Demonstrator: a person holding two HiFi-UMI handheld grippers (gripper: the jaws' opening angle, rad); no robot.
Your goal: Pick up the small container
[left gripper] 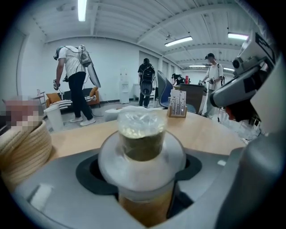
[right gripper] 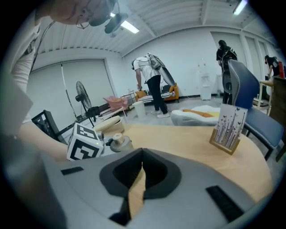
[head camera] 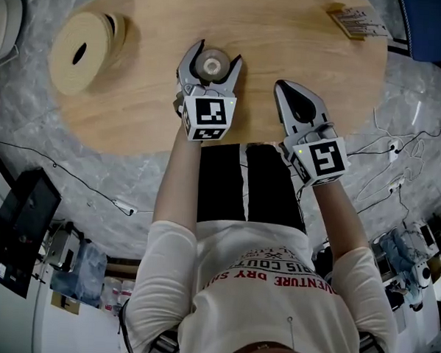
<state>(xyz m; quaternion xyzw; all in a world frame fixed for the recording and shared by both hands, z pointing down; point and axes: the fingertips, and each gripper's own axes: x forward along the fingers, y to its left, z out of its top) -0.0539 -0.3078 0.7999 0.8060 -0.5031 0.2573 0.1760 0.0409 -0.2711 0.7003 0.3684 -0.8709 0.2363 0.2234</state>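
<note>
The small container (head camera: 212,63) is a clear jar with a wide grey lid, standing upright on the round wooden table (head camera: 135,116). My left gripper (head camera: 219,52) reaches around it, one jaw on each side. In the left gripper view the container (left gripper: 142,134) fills the space between the jaws, with a dark gap showing along its right side, so the pads do not press on it. My right gripper (head camera: 284,87) rests near the table's front edge with its jaws together on nothing. The right gripper view shows that gripper (right gripper: 142,154) shut, and the container (right gripper: 117,143) off to its left.
A thick pale coil (head camera: 83,50) lies at the table's left. A wooden card holder (head camera: 357,23) stands at the far right edge. Cables run over the marble floor (head camera: 401,108). A blue chair (right gripper: 250,103) stands beyond the table, and several people stand far off.
</note>
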